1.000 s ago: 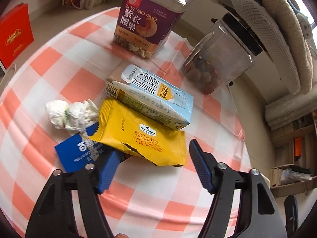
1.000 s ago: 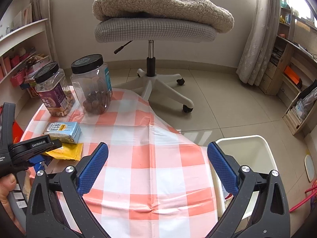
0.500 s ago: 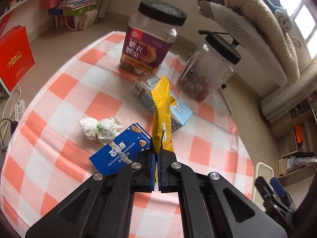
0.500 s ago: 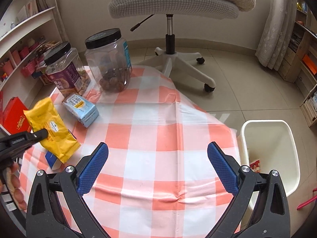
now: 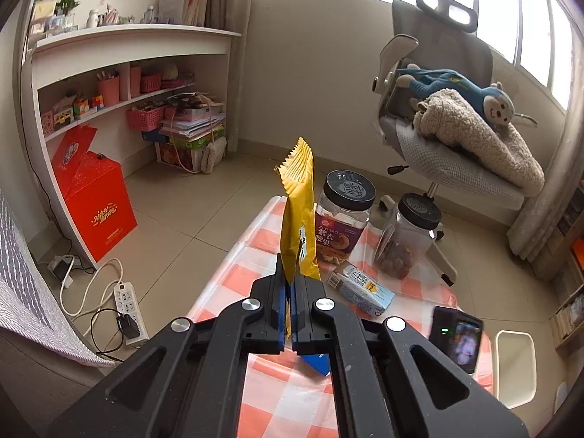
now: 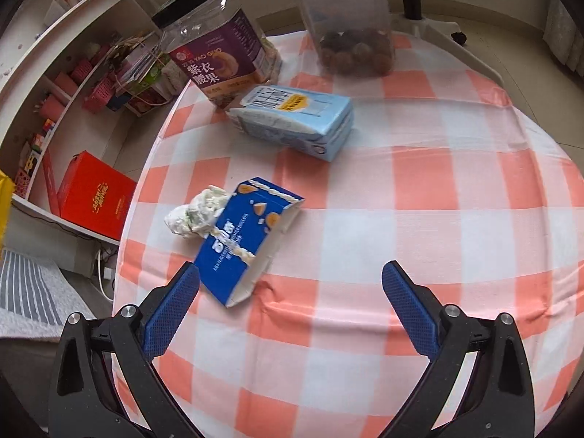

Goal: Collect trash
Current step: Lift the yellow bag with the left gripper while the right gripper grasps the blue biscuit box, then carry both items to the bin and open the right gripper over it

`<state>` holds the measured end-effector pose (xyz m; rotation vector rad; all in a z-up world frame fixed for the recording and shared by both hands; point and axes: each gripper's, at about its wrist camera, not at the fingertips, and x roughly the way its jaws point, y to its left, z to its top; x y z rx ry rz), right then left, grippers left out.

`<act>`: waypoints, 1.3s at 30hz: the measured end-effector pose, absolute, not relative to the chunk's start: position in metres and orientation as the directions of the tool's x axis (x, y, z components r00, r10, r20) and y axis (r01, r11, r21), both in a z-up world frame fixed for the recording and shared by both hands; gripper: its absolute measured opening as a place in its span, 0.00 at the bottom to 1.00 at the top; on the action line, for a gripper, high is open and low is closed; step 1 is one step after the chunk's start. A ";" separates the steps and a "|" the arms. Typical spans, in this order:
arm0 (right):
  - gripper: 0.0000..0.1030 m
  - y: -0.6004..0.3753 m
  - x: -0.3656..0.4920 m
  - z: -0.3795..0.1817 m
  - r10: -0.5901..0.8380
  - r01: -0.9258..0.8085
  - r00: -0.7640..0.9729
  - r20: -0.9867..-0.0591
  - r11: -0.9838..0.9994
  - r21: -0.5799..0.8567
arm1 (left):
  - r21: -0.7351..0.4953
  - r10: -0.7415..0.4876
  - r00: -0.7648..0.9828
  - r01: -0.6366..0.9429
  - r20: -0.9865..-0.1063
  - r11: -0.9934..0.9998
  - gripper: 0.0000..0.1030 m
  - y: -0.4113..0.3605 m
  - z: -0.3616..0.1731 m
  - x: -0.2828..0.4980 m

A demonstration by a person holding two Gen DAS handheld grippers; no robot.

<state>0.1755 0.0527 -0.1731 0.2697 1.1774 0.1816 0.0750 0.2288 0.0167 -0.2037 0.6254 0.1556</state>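
**Yellow wrapper lifted, blue box next in line**

On our left, the left claw (image 5: 290, 314) is clamped flat on the lower end of the crinkly yellow foil snack wrapper (image 5: 301, 215), holding it up clear of the checked orange-and-white worktop (image 5: 262, 383). We judge the pinch is taken at one short end so the rest hangs free for dropping into the white plastic bin (image 5: 514, 368) at the far right of the left view. The wrapper's long axis runs straight out along the claw's fingers, its serrated seal pointing up and away from us, its flat faces turned edge-on to the camera (so it reads as a narrow strip).

Moving right, the crumpled white paper wad (image 6: 195, 215) lies touching the flattened blue cardboard snack box (image 6: 244, 241), which lies at a slant, its open end toward the nearer worktop edge. Farther back lies the pale blue drink carton (image 6: 295, 122) on its side, long axis running roughly across the right view. Behind it stand the purple-labelled clear plastic nut jar (image 6: 219, 54) and a second clear jar with dark round contents (image 6: 350, 33); upright and lidded, these look like keepers, not trash.

The right claw (image 6: 290, 310) hangs over the worktop with its jaws spread wide and nothing between them, the blue box just beside its left finger, likely the next pick.
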 end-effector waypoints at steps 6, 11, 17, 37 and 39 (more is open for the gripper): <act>0.93 0.115 0.197 -0.200 0.136 0.028 0.355 -0.925 0.987 0.155 | -0.172 0.091 0.788 -0.243 -0.609 0.955 0.01 0.255 0.015 0.070; 0.79 0.127 0.199 -0.214 0.069 -0.002 0.370 -0.927 0.997 0.073 | -0.183 0.091 0.779 -0.256 -0.620 0.949 0.01 0.267 0.011 0.071; 0.56 0.097 0.185 -0.202 0.135 -0.061 0.395 -0.909 0.991 0.121 | -0.221 0.050 0.756 -0.253 -0.653 0.942 0.01 0.273 0.002 0.075; 0.57 -0.027 0.120 -0.100 0.208 -0.147 0.557 -0.804 0.977 0.152 | -0.174 -0.051 0.649 -0.127 -0.759 0.976 0.01 0.183 -0.045 0.084; 0.57 -0.039 0.116 -0.093 0.196 -0.146 0.587 -0.786 0.980 0.135 | -0.169 -0.064 0.640 -0.104 -0.765 0.980 0.01 0.167 -0.051 0.084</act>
